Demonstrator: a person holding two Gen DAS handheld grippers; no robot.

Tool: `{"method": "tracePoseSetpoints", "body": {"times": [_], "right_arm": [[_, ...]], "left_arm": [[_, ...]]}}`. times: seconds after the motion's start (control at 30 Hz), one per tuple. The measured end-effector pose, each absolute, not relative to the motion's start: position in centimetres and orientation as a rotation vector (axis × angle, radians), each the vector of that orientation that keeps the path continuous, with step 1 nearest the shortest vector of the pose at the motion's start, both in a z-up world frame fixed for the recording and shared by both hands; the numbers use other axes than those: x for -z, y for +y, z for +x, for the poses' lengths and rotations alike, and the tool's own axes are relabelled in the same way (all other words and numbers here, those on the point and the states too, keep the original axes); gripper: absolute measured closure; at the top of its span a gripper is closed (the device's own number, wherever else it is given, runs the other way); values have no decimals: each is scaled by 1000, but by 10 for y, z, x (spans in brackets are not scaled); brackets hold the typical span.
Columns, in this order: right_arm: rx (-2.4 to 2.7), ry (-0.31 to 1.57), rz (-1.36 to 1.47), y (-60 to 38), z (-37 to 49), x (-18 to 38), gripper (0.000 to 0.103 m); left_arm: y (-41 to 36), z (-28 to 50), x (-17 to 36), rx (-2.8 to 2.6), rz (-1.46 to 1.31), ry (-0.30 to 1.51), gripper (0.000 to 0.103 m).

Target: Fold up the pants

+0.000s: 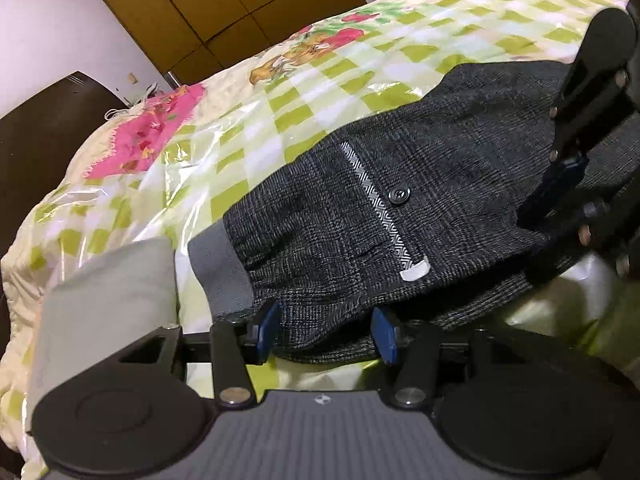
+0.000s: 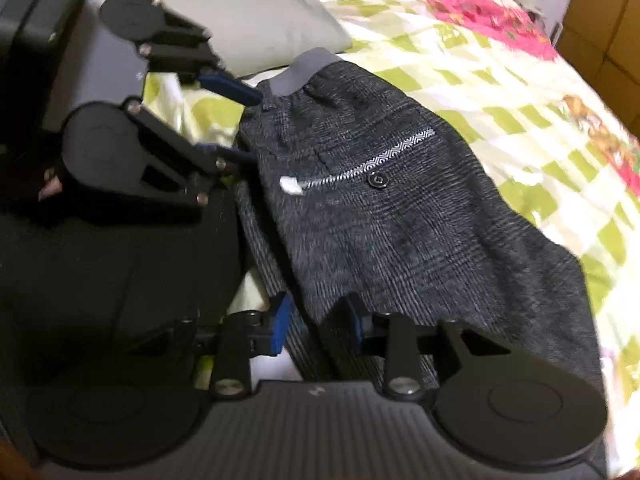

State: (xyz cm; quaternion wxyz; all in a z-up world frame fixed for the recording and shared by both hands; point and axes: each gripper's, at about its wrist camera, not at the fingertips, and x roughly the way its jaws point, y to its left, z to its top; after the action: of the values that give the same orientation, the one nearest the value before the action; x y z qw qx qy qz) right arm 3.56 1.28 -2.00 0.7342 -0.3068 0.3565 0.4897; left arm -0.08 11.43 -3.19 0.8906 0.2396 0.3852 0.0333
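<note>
Wooden wardrobe doors (image 1: 224, 4) stand behind a bed (image 1: 460, 28) spread with a green-checked, flowered cover under a clear plastic sheet, and on it lie the dark grey pants (image 1: 420, 184), already doubled over, with the back pocket, its button (image 1: 399, 194) and patterned trim facing up. Just ahead of the left gripper (image 1: 326, 330) is the waist end; its fingers (image 1: 267, 326) stand apart on either side of the near fabric edge, so it looks spread rather than pinching, though whether cloth is caught between them is hard to tell. The right gripper (image 2: 318, 322) sits at the leg end of the same near edge, its fingers also parted with fabric lying between and in front of them. A folded pale grey cloth (image 2: 256, 20) rests beyond the left gripper, just past the grey waistband (image 2: 300, 72). Judging by this, the lengthwise fold is made and the step in hand is taking hold of the near edge. Next, both grippers likely need to close on the cloth together and carry one end over toward the other, keeping the layers from sliding on the slick plastic.
</note>
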Motion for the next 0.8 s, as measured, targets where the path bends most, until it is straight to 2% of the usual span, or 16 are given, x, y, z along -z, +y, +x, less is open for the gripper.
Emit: {"method": "tracePoseSetpoints", "body": {"times": [0.03,0.1,0.23,0.37,0.57,0.8], "right_arm": [[-1074,792,-652,15,38,18,87],[-1069,805,-610,17,44,9,94],[-1055,818,-565,16,49,-4,95],[-1080,870,-535,23,44,-3,95],[-1122,984,-460,38,28,25,95],[-1074,927,-320,-1,34,-7,95]], "left_arm": [[113,-1,35,-66,525,791,38],[113,-4,33,-52,560,762,38],[120,-13,32,-54,587,732,35],[138,-8,27,-106,552,730,45],[149,-6,36,-159,534,775,45],[135,-16,14,-197,601,743,45]]}}
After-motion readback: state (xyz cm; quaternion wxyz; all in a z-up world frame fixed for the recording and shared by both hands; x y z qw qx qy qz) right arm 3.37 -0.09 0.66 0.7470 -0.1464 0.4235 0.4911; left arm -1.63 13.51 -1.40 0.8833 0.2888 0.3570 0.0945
